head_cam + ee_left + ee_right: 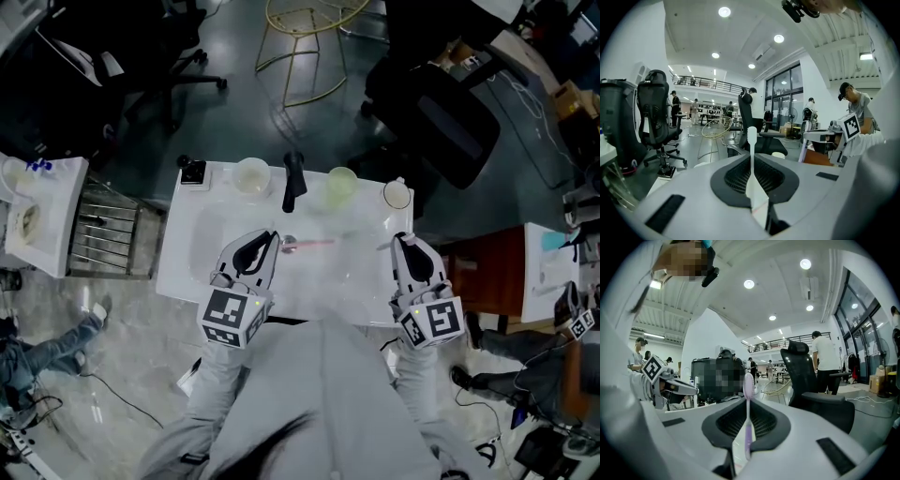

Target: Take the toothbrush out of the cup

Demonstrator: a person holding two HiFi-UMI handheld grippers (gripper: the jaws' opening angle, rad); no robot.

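Over the near half of the white counter (pixel 183 262), the left gripper (pixel 752 161) is clamped on a white toothbrush (pixel 751 138) that stands upright between its jaws. The right gripper (pixel 748 406) is likewise clamped on a lilac toothbrush (pixel 748 380), head up. Both toothbrushes are clear of the three cups along the far edge, namely a pale cup (pixel 251 175), a green cup (pixel 341 185) and a white cup (pixel 397 194), with a black object (pixel 293 181) between the first two.
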